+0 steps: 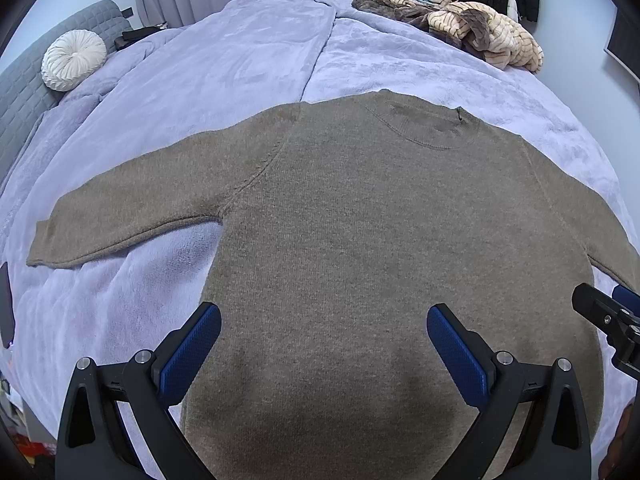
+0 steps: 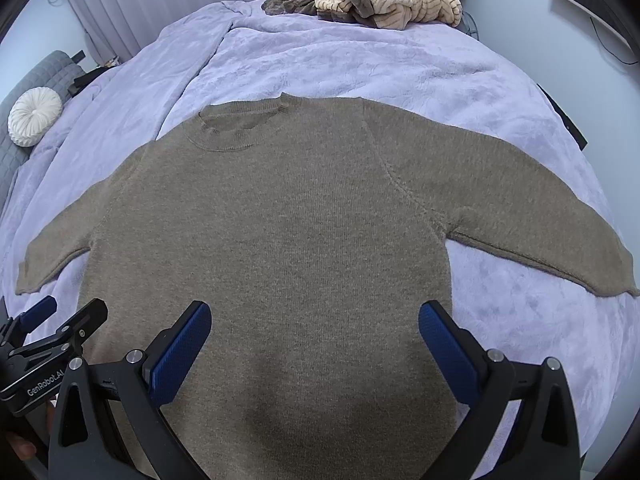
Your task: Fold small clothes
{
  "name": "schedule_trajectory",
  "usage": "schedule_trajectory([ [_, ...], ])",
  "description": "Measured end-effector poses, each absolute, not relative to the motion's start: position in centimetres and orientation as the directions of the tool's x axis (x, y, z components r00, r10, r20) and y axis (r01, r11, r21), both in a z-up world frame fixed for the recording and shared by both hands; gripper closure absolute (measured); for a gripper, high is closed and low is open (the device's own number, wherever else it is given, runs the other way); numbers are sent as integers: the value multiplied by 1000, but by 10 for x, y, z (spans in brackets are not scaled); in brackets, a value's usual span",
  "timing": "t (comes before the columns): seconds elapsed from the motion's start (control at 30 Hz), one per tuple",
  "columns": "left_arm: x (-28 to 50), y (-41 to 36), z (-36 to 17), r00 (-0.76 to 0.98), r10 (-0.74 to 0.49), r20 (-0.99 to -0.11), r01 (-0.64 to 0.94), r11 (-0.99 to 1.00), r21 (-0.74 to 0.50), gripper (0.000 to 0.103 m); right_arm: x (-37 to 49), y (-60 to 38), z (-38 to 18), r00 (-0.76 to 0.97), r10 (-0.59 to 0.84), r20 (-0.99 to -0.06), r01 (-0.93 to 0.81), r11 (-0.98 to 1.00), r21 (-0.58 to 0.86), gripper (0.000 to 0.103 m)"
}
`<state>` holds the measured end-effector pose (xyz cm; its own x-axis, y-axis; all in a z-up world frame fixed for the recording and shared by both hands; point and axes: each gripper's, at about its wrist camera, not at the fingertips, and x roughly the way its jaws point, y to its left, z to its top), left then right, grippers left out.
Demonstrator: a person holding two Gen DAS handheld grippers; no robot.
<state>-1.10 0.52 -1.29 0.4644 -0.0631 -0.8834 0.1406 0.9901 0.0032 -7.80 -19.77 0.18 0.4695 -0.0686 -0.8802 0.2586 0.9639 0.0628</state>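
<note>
Both claws, left gripper [image 1: 324, 328] and right gripper [image 2: 315, 324], gape wide, holding nothing, above the brown sweater [image 1: 360, 240] lying flat on the lavender blanket [image 1: 224, 64]. Only the right view shows the right cuff [image 2: 612, 276] at 3 o'clock.

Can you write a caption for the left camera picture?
Open left gripper hovers over a brown sweater spread flat on a lavender blanket.

A taupe-brown knitted sweater [image 1: 360, 240] lies spread flat on the lavender bed cover [image 1: 240, 60], its round ribbed neckline at the far end and its hem at the near end. Both long sleeves [image 2: 520, 208] stretch outward to the left and right, angled slightly toward the near side (cuffs lying flat). The knit looks smooth, unfolded, with only faint creases.
</note>
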Motion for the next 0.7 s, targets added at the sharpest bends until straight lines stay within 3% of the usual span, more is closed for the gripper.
schedule_trajectory([
  [0.7, -11, 2, -13, 461, -55, -886, 142, 990, 12, 0, -77, -198, 1, 462, -68, -884, 259, 964, 61, 0],
])
